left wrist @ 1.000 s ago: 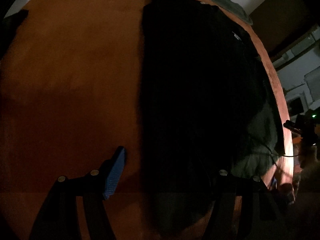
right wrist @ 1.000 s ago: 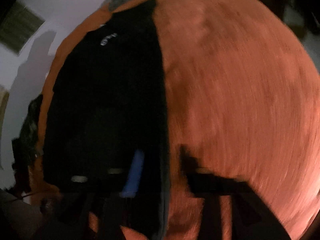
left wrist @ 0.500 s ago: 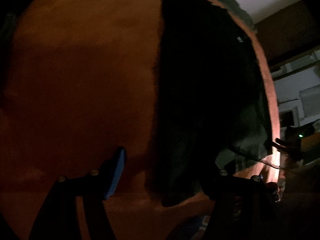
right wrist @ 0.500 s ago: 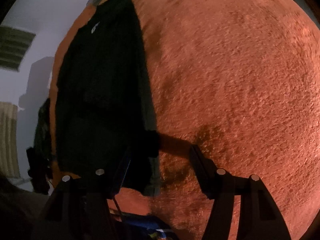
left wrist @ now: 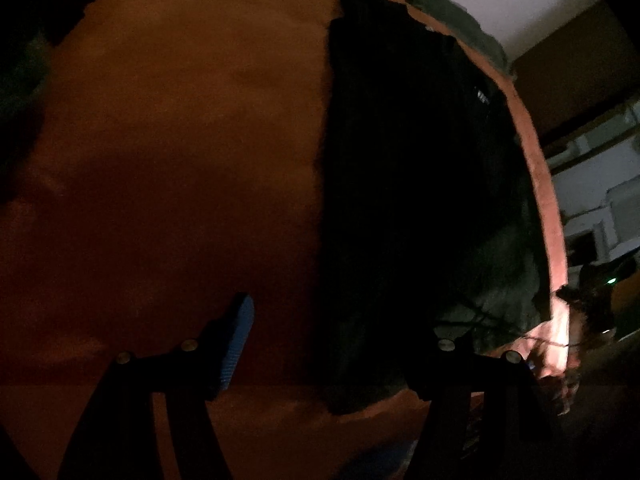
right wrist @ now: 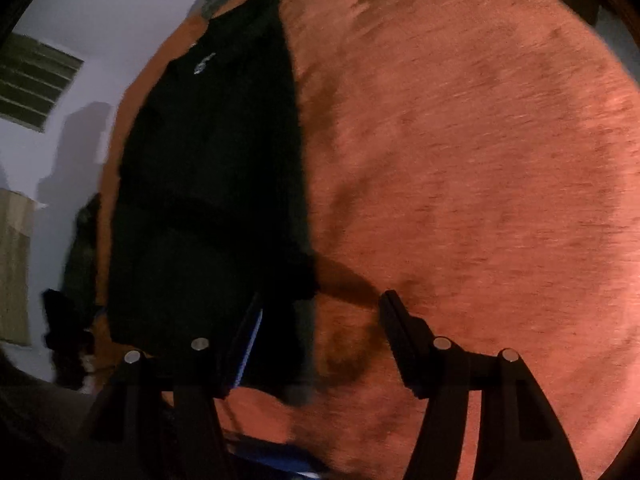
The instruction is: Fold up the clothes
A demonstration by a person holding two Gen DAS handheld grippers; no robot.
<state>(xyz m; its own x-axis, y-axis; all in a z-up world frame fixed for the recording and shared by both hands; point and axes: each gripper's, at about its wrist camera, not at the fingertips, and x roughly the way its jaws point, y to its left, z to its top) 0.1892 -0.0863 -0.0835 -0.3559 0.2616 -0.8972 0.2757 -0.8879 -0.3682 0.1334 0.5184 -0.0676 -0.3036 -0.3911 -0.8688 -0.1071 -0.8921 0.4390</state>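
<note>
Both grippers, the left gripper (left wrist: 340, 344) and right gripper (right wrist: 320, 320), are hovering with fingers spread and empty. The black garment (right wrist: 208, 184) is lying as a long strip on the rust-coloured surface (right wrist: 480, 160), under the right's left finger. Any pinch should gather every layer squarely at the near hem.

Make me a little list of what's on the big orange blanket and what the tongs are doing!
surface: orange blanket
garment: black garment, lying flat in a long strip near one edge
logo: small pale mark near its far end
left tongs: open, holding nothing
right tongs: open, holding nothing, over the garment's near corner
lighting: dim
</note>
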